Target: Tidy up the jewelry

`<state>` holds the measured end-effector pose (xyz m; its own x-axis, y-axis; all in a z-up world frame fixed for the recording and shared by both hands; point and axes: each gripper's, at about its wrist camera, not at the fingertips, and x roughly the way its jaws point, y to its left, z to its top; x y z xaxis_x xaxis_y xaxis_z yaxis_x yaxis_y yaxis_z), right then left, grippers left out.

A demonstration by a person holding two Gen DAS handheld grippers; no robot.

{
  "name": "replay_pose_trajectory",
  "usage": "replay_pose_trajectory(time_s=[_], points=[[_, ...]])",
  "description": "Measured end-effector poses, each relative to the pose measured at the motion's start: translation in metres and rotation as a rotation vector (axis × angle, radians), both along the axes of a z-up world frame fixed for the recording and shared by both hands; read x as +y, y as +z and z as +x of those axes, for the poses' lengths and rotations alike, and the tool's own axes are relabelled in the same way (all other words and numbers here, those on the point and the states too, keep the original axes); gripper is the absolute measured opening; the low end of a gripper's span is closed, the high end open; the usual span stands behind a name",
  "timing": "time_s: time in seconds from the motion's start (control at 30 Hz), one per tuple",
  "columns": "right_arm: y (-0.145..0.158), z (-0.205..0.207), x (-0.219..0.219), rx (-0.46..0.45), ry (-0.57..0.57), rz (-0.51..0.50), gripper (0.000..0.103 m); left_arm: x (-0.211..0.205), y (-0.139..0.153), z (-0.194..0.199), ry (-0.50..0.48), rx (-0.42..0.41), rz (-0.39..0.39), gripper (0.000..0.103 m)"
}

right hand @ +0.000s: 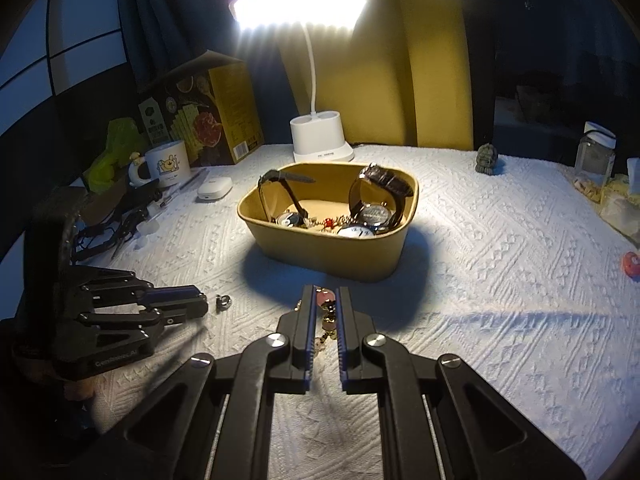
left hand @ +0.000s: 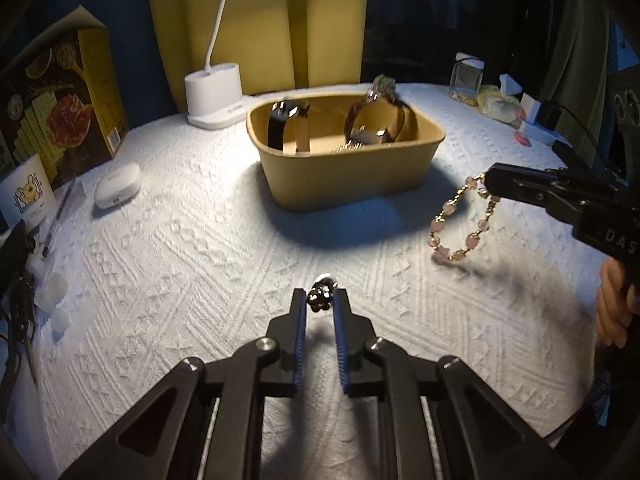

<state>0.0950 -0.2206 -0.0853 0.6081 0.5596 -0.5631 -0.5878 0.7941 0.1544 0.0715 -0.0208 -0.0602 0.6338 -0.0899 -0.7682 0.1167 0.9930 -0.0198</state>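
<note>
L gripper & R gripper both clamped.

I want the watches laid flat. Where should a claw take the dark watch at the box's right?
By the strap, at its arch, from above, pinching across the band: it stands clear over the box rim, while the dial sits low among other pieces.

We count one tan oval paper tub, one pink-and-gold beaded bracelet, one small silver ring, one white gooseneck lamp and two black grippers.
</note>
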Motion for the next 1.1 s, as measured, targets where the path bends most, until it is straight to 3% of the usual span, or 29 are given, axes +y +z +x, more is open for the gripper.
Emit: replay_pose_trajectory(time_s=[0.63, 1.1], points=[[0.053, 0.025, 0.002, -0.094, -0.013, 0.021, 0.008, -0.006, 0.056, 0.022, -0.029, -0.123, -0.04, 0.012], [0.053, 0.073, -0.001, -0.059, -0.055, 0.034, 0.008, -0.013, 0.064, 0.06, -0.06, -0.138, -0.053, 0.012]])
